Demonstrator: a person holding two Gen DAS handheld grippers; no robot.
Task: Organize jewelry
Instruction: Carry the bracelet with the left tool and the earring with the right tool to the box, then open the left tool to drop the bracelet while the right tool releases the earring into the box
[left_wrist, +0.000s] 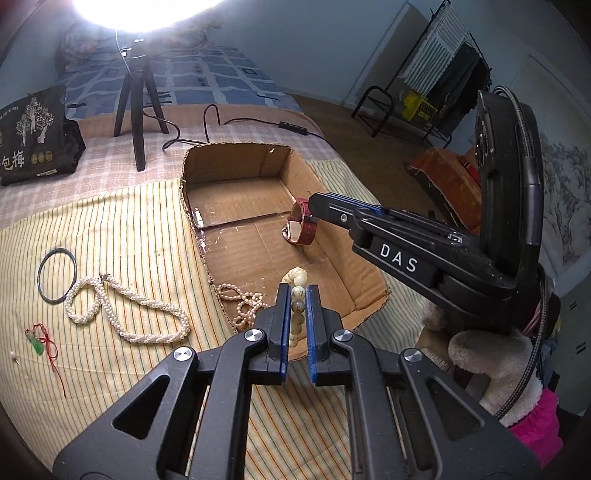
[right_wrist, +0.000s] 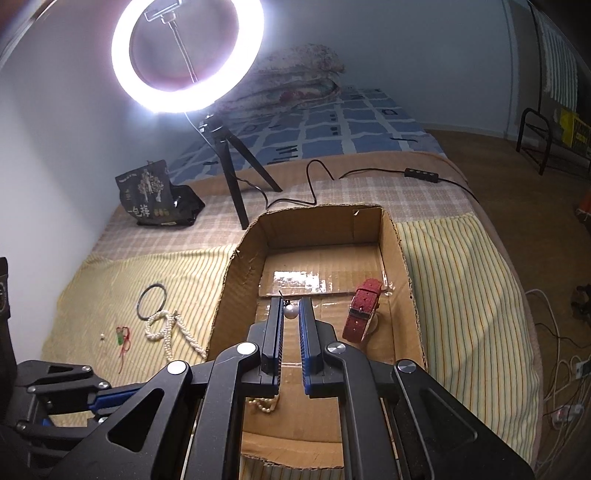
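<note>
The left gripper (left_wrist: 299, 291) has its fingers closed on a bead bracelet (left_wrist: 298, 286) above the cardboard box (right_wrist: 402, 258); its beads run along the fingers. The right gripper (right_wrist: 291, 308) pinches a pearl earring (right_wrist: 290, 312). A red watch (right_wrist: 364, 308) and pink pearls (left_wrist: 243, 302) are already inside. The white necklace (left_wrist: 125, 310), bangle (left_wrist: 57, 275) and green pendant (left_wrist: 37, 345) remain on the bed.

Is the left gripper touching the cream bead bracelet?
Touching. The left wrist view shows the left gripper clamped on the cream bead bracelet, beads between its pads.
</note>
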